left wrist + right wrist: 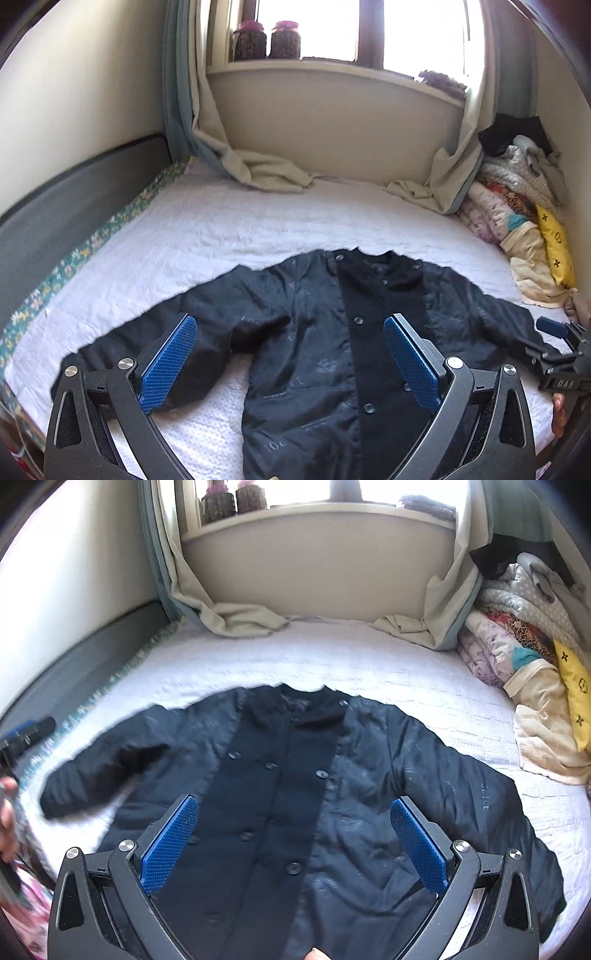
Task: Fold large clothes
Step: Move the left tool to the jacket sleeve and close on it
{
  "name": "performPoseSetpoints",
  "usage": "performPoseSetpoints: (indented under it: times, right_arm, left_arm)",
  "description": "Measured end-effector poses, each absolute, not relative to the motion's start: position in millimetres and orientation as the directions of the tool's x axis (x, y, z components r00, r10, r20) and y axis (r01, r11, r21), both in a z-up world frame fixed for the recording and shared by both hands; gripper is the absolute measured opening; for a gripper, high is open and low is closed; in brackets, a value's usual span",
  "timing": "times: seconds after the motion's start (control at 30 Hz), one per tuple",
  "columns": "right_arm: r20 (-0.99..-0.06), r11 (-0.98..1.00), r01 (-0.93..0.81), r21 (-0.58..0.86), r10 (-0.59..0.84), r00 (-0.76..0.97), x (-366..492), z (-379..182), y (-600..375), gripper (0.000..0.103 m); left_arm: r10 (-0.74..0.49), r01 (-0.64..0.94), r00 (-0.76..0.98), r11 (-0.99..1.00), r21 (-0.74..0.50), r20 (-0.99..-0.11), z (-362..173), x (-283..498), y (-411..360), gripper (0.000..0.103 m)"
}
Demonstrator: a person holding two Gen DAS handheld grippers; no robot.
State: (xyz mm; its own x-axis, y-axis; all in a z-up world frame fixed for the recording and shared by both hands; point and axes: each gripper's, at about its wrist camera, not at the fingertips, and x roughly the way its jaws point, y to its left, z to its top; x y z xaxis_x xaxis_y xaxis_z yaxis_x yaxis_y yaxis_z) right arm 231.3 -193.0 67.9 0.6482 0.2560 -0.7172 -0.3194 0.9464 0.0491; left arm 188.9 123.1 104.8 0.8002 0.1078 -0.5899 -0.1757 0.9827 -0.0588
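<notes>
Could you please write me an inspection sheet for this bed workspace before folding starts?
Surface: white bedspread, wrinkled.
Job's things: dark buttoned jacket lying flat, front up, sleeves spread.
Clutter: pile of bedding and clothes and a yellow pillow by the far right corner.
Grippers: left gripper and right gripper open above the jacket, holding nothing.
Cables: nothing seen.
Surroundings: window with two jars on the sill; curtains trailing onto the bed.

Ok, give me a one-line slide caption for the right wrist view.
Open right tool poised over a dark buttoned jacket spread flat, sleeves out, on the white bed.
</notes>
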Motion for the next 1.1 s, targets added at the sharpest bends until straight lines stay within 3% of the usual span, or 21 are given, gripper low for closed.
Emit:
performPoseSetpoints:
  times: [0.23, 0.53, 1.1]
  right_arm:
    - [-0.755, 0.956, -0.292, 0.033, 0.215, 0.619, 263, 20, -199, 0.103]
    - [-0.784, 0.962, -0.251, 0.103, 0.234, 0.575, 294, -18, -207, 0.103]
    - [-0.780, 0.953, -0.235, 0.193, 0.294, 0.552, 302, -16, -227, 0.103]
  left_arm:
    - [-0.011, -0.248, 0.710, 0.931, -0.266, -0.704, 59, 220, 170, 0.102]
    - [-0.028, -0.375, 0.663, 0.852, -0.364, -0.748, 25, 230, 219, 0.102]
    - [-0.094, -0.553, 0.681, 0.584, -0.594, -0.726, -40, 158, 315, 0.101]
